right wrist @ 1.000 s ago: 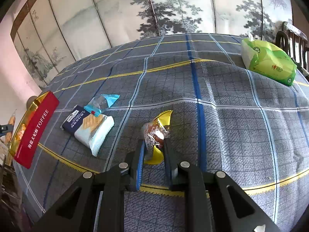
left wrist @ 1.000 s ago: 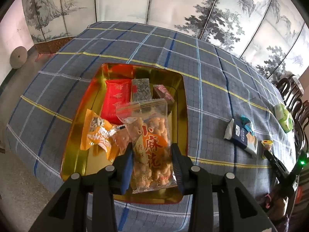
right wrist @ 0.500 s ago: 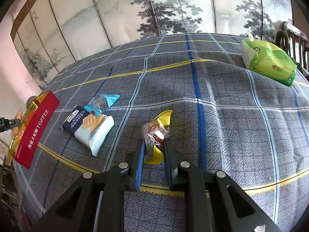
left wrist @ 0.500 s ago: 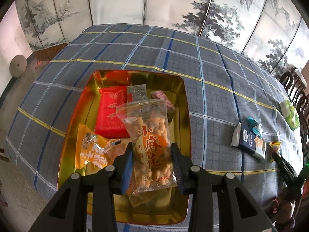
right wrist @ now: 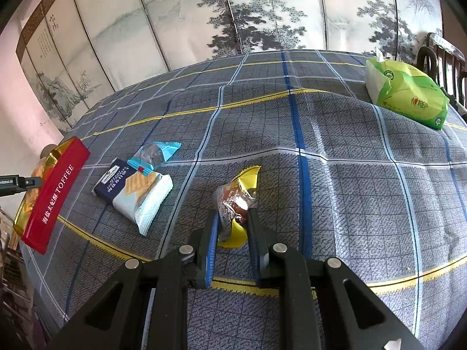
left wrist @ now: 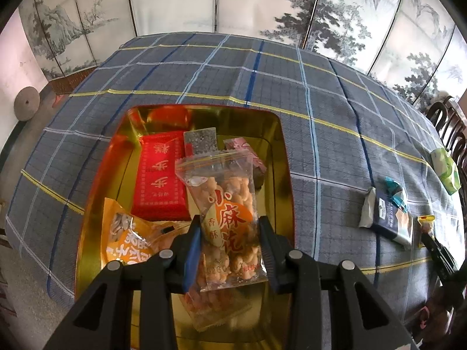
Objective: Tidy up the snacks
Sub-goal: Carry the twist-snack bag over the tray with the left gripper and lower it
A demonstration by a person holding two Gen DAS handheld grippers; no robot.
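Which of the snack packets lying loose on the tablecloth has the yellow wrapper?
The small candy held in the right gripper. The navy-and-white biscuit pack and the blue-ended candy show no yellow wrapper.

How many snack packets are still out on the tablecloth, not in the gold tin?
3: a navy biscuit pack, a blue-ended candy touching it, and a yellow-wrapped sweet in the right tool. The green pack looks like tissues.

Black hand-held gripper [left wrist: 230, 245], blue pads, silver screws

Painted folding screen [right wrist: 262, 23] behind table [right wrist: 350, 175]
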